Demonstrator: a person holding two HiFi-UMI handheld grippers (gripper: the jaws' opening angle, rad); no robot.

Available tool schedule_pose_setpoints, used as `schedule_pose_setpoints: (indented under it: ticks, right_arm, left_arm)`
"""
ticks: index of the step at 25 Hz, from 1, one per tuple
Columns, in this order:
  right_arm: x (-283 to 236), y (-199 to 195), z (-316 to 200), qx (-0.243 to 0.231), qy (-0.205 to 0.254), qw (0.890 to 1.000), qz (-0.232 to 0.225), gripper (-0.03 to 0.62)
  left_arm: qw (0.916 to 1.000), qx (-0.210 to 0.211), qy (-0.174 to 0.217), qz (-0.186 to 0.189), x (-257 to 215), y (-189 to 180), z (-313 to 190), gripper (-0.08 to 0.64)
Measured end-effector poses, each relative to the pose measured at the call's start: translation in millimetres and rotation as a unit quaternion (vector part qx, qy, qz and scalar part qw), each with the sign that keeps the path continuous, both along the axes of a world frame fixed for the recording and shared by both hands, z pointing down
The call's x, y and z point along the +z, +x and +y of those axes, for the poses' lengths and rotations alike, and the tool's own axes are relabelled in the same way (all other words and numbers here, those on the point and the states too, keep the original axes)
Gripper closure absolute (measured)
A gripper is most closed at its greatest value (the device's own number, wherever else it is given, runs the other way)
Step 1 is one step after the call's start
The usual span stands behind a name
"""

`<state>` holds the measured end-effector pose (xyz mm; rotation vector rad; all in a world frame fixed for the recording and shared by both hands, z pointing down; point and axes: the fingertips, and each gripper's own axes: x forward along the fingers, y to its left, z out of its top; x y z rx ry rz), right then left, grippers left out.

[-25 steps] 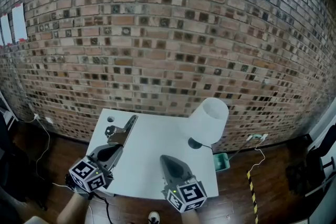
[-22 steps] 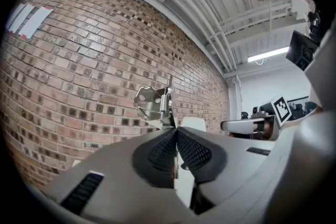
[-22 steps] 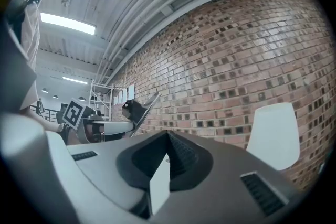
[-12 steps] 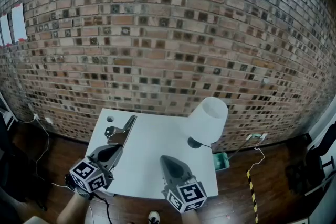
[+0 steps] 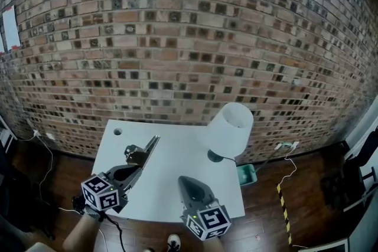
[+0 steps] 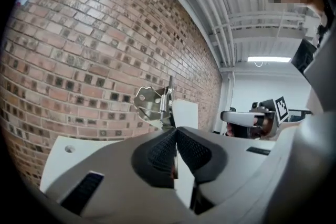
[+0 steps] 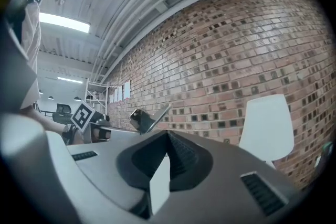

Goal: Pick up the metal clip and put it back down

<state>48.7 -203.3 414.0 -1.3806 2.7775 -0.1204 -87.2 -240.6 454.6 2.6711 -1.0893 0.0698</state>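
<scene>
Head view: a white table (image 5: pixel 177 156) stands against a brick wall, a white lamp (image 5: pixel 229 130) at its far right. The left gripper (image 5: pixel 137 165) is clamped on the metal clip (image 5: pixel 143 153), which sticks out beyond its fingertips over the table's left side. In the left gripper view the clip appears raised clear of the tabletop, so the pick-up looks done and setting it down remains. The right gripper (image 5: pixel 185 180) hovers near the front edge, jaws together and empty, well apart from the clip.
</scene>
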Motion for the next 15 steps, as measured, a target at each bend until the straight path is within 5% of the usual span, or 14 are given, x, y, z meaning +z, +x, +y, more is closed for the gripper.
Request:
schedule_pose_setpoints:
  ticks: [6,12,15]
  right_arm:
    - [19.3,14.4,-3.9,0.014,-0.018,1.0,0.003,0.607]
    - [38.7,31.3,-11.2,0.032,-0.038,0.999,0.003,0.607]
    - [48.5,38.8,-17.4,0.034,-0.048,0.998,0.004,0.607]
  left_arm:
    - [0.9875,0.095,-0.106,-0.068,82.7,34.3,-10.1,0.528]
    - [0.9557,0.139,-0.221,-0.136,167.9,60.6,-18.4,0.527]
    - [0.9417,0.153,-0.272,-0.126,198.5,71.1,-27.5,0.527]
